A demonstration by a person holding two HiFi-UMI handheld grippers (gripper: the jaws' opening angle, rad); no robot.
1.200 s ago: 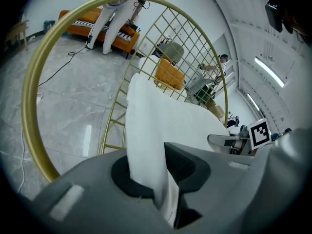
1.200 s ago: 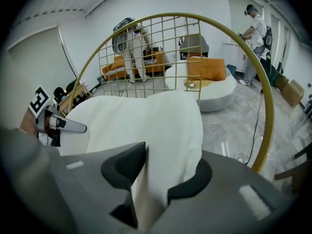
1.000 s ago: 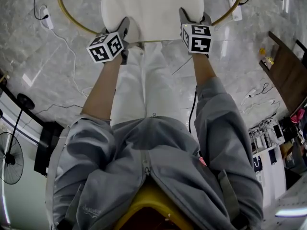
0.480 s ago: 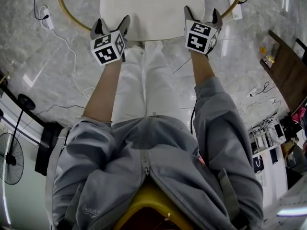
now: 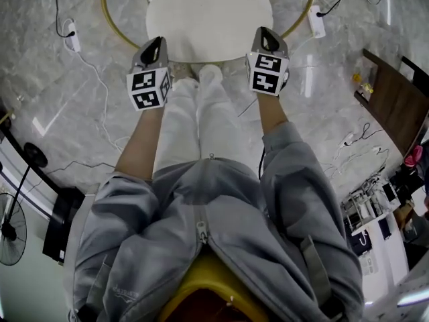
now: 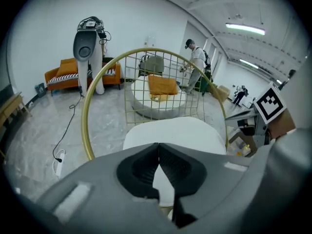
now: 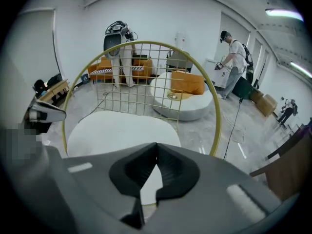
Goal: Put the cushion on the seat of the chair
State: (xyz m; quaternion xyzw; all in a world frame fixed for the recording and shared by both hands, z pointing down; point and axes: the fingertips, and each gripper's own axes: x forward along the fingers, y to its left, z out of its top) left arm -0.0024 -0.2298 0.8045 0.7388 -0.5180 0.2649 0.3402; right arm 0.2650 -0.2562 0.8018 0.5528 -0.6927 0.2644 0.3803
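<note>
The white cushion (image 5: 209,15) lies flat on the seat of the chair, inside its gold ring frame (image 5: 104,12). Both grippers hang over its near edge, apart from it. My left gripper (image 5: 155,42) is at the near left corner and my right gripper (image 5: 263,35) at the near right corner. Their jaws have just been closing and now meet with nothing between them. In the left gripper view the shut tips (image 6: 157,145) point over the cushion (image 6: 170,130). The right gripper view shows the same: shut tips (image 7: 156,145) above the cushion (image 7: 114,128) and the wire backrest (image 7: 146,89).
Power strips (image 5: 70,35) (image 5: 315,19) and cables lie on the marble floor beside the chair. A dark wooden table (image 5: 395,99) stands at right, a fan (image 5: 10,230) at lower left. Farther off are an orange sofa (image 6: 63,72), a round white seat (image 7: 187,99) and a person (image 6: 195,65).
Both grippers sat at the cushion's near corners, then spread wide open, and now are shut, lifted off and drawn back toward me. The cushion stays on the seat.
</note>
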